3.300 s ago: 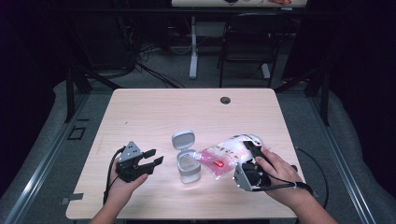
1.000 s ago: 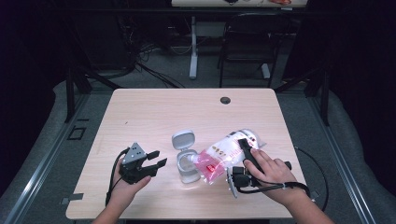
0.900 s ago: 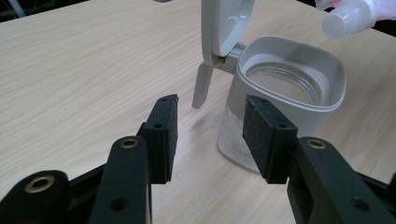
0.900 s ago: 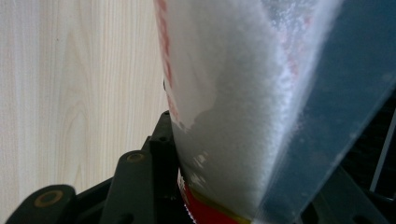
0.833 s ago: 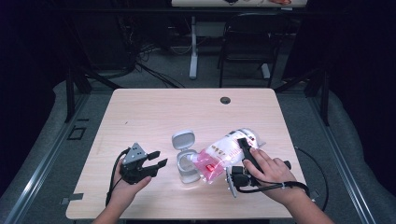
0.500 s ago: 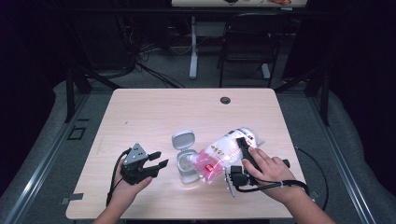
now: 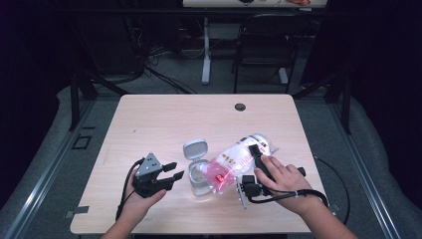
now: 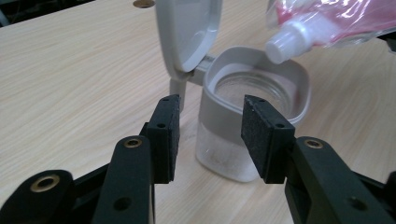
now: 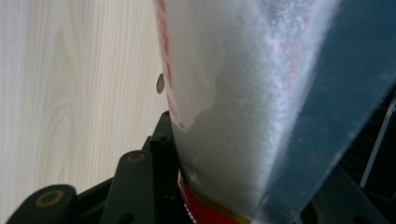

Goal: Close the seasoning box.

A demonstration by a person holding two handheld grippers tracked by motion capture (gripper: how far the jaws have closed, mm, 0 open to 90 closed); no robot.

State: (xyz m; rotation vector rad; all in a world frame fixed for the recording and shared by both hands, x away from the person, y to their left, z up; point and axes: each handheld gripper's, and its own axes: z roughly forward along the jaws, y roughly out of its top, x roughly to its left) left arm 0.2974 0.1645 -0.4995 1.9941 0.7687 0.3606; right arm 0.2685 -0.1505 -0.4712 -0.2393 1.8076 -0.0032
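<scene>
In the lower left of the high view the left gripper point(image 7: 175, 171) waits with jaws apart just beside the open jar point(image 7: 199, 180) at lower centre, not touching it. To its right the right gripper point(image 7: 251, 167) is clamped on the refill pouch point(image 7: 234, 162), whose spout point(image 8: 286, 41) hangs over the jar's rim; with the jar unsteadied, a nudge could tip it or send powder past the mouth. The pale wooden table point(image 7: 164, 119) stands in a dark room with a chair point(image 7: 263, 45) at upper right.

Pouch point(image 7: 234, 162): clear, white powder, red print, tilted, spout over jar. Jar point(image 7: 200, 180): clear, grey lid open, upright near table's front edge.
</scene>
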